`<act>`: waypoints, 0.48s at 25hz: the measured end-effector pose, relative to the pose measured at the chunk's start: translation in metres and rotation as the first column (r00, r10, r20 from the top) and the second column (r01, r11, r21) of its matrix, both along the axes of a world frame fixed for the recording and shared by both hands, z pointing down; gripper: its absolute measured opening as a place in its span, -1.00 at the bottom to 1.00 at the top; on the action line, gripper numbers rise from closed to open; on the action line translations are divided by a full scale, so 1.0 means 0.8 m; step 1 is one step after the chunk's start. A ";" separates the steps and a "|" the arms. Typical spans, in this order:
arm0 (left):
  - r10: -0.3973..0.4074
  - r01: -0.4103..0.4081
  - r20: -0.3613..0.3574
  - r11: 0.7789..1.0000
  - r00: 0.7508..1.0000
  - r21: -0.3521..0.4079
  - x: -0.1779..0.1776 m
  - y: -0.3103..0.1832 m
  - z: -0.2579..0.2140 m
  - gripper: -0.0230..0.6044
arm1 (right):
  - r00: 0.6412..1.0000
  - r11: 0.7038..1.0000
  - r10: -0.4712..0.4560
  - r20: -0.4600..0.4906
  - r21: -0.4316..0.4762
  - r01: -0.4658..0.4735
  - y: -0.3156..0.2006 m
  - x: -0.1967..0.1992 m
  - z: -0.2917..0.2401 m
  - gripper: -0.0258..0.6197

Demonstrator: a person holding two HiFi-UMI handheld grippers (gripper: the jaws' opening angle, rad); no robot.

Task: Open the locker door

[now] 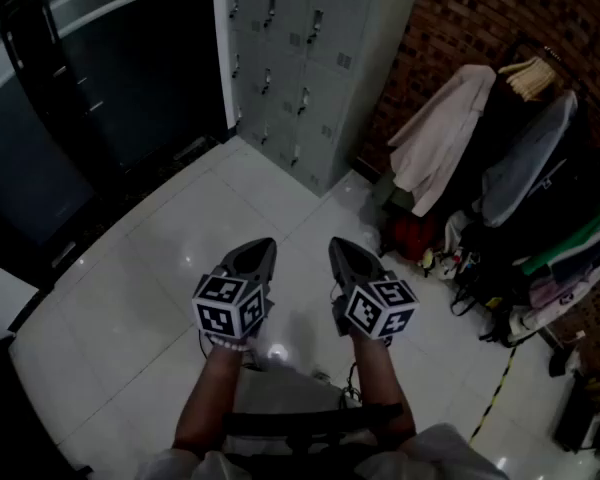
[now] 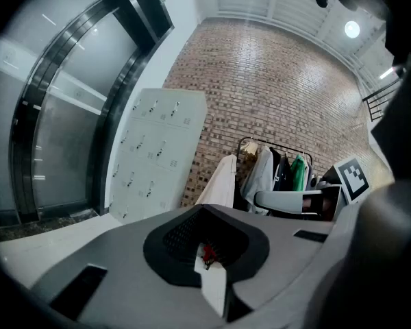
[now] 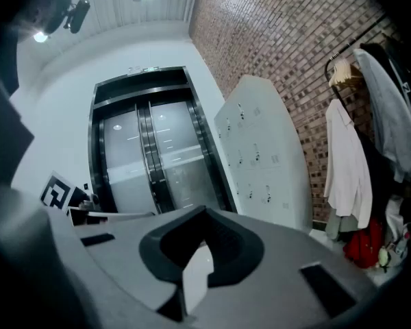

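Observation:
A grey bank of lockers (image 1: pixel 290 58) with several small doors, all closed, stands against the far wall across the white tiled floor. It also shows in the left gripper view as the lockers (image 2: pixel 161 153) and in the right gripper view as the lockers (image 3: pixel 260 156). My left gripper (image 1: pixel 263 245) and right gripper (image 1: pixel 338 245) are held side by side at waist height, pointing toward the lockers and well short of them. Both are shut with nothing between the jaws, as the left gripper (image 2: pixel 209 252) and right gripper (image 3: pixel 195 252) show close up.
A clothes rack (image 1: pixel 520 148) hung with coats stands at the right against a brick wall (image 1: pixel 460 18), with a red bag (image 1: pixel 412 236) and clutter below it. Dark glass doors (image 1: pixel 80 88) fill the left. Yellow-black tape (image 1: pixel 495 393) crosses the floor at lower right.

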State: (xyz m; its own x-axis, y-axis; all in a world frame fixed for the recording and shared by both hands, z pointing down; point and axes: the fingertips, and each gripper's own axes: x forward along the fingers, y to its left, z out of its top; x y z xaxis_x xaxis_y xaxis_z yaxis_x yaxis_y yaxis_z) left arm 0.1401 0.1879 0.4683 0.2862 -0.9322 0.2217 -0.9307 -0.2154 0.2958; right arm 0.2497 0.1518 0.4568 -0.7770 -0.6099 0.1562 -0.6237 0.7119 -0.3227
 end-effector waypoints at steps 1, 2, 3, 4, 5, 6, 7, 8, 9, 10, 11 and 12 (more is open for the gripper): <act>0.000 0.000 0.000 1.000 1.000 0.002 -0.001 -0.001 -0.001 -0.94 | 1.000 1.000 -0.001 -0.001 0.001 0.001 -0.001 -0.001 0.000 -0.90; 0.001 -0.001 -0.001 1.000 1.000 0.004 -0.002 -0.003 -0.001 -0.94 | 1.000 1.000 -0.002 -0.001 0.003 0.002 -0.002 -0.002 -0.001 -0.90; 0.001 -0.001 -0.002 1.000 1.000 0.006 -0.003 -0.005 -0.001 -0.94 | 1.000 1.000 -0.002 -0.002 0.004 0.002 -0.003 -0.004 -0.001 -0.90; 0.001 -0.001 -0.004 1.000 1.000 0.007 -0.005 -0.006 -0.001 -0.94 | 1.000 1.000 -0.003 -0.004 0.005 0.003 -0.005 -0.006 -0.001 -0.90; 0.001 -0.001 -0.006 1.000 1.000 0.007 -0.008 -0.009 -0.001 -0.94 | 1.000 1.000 -0.003 -0.005 0.005 0.003 -0.007 -0.009 -0.001 -0.90; 0.000 0.000 -0.009 1.000 1.000 0.007 -0.011 -0.010 0.000 -0.94 | 1.000 1.000 -0.004 -0.007 0.005 0.004 -0.008 -0.012 0.000 -0.90; -0.001 0.001 -0.012 1.000 1.000 0.006 -0.014 -0.012 0.002 -0.94 | 1.000 1.000 -0.006 -0.009 0.004 0.006 -0.010 -0.015 0.001 -0.90; -0.002 0.002 -0.014 1.000 1.000 0.005 -0.017 -0.013 0.003 -0.94 | 1.000 1.000 -0.007 -0.012 0.004 0.007 -0.011 -0.018 0.002 -0.90; -0.002 0.002 -0.017 1.000 1.000 0.004 -0.020 -0.014 0.004 -0.94 | 1.000 1.000 -0.008 -0.015 0.003 0.008 -0.012 -0.022 0.003 -0.90; -0.002 0.002 -0.019 1.000 1.000 0.004 -0.023 -0.015 0.005 -0.94 | 1.000 1.000 -0.009 -0.018 0.003 0.009 -0.013 -0.025 0.003 -0.90; -0.002 0.002 -0.020 1.000 1.000 0.004 -0.027 -0.017 0.006 -0.94 | 1.000 1.000 -0.010 -0.020 0.004 0.010 -0.015 -0.030 0.003 -0.90; -0.002 0.002 -0.023 1.000 1.000 0.004 -0.031 -0.019 0.007 -0.94 | 1.000 1.000 -0.010 -0.023 0.004 0.010 -0.016 -0.034 0.004 -0.90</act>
